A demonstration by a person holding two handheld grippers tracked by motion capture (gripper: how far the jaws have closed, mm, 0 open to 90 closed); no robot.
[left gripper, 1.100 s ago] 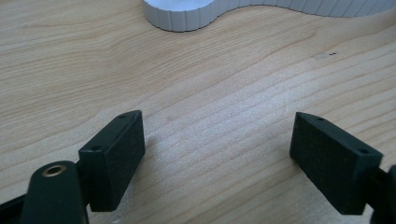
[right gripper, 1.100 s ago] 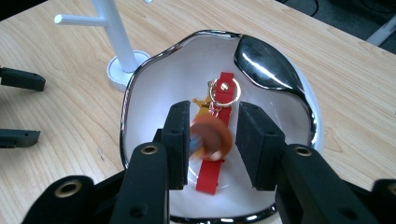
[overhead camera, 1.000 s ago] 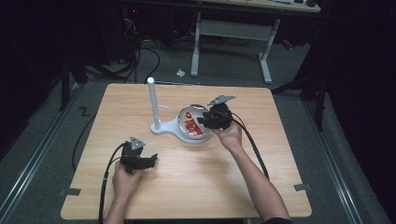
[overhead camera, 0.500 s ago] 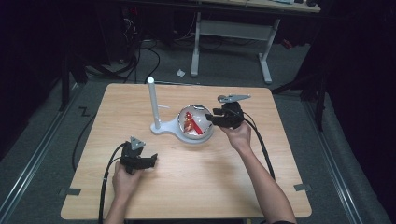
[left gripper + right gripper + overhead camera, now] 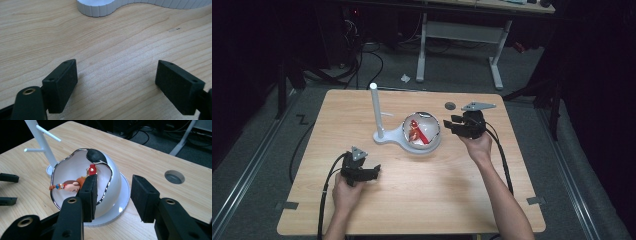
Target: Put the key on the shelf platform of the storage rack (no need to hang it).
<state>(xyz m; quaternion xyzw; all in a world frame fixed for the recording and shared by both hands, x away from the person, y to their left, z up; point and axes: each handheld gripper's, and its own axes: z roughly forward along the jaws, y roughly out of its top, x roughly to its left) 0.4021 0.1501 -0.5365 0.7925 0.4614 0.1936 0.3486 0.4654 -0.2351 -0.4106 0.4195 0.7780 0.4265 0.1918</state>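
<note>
Lab or workshop: dark room, wooden table (image 5: 412,200), floor cables (image 5: 357,60), height-adjustable desk frame (image 5: 459,35).

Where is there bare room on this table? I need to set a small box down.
Free: the near edge of the table between the two forearms, and the far left corner behind the white stand. Crowded: the middle, where the bowl sits with the right claw beside it.

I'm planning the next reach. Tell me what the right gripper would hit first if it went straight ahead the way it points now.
Most likely the white bowl: the right gripper, jaws open, points at its near wall, one jaw already overlapping the silver rim. Depth is unclear, so contact could come at the white stand base beneath it.
</note>
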